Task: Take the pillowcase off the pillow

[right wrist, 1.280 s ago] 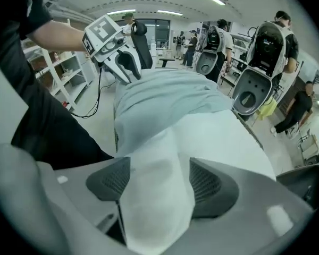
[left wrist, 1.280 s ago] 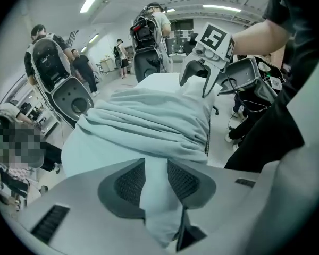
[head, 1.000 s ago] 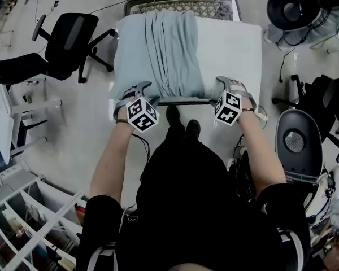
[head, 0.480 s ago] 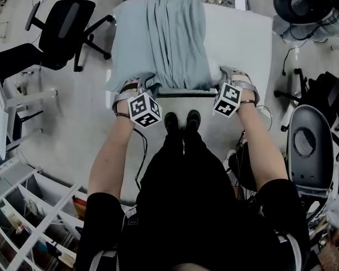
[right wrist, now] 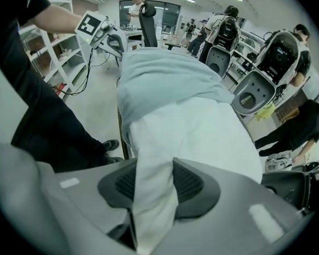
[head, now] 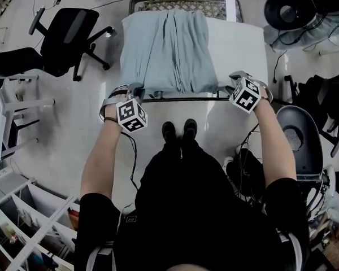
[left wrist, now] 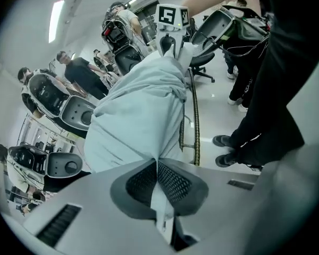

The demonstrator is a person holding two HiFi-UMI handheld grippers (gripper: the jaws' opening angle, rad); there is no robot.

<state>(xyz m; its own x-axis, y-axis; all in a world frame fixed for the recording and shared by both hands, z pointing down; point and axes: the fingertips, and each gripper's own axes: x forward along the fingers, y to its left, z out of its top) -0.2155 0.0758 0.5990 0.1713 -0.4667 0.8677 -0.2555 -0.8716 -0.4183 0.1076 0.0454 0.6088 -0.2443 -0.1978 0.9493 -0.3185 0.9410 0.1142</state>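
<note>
The pillowcase (head: 172,52), pale blue and limp, is bunched over the part of the pillow (head: 240,44) ahead of the left gripper (left wrist: 157,162). That gripper's jaws have just been closing and are now clenched on a thin fold of the near hem. The right gripper (right wrist: 154,166), its jaws also just drawn in, is clamped on the bare white pillow corner. The cloth is judged light and slippery and the pillow soft and squashy, so a deep bite at hem and corner is advised.
</note>
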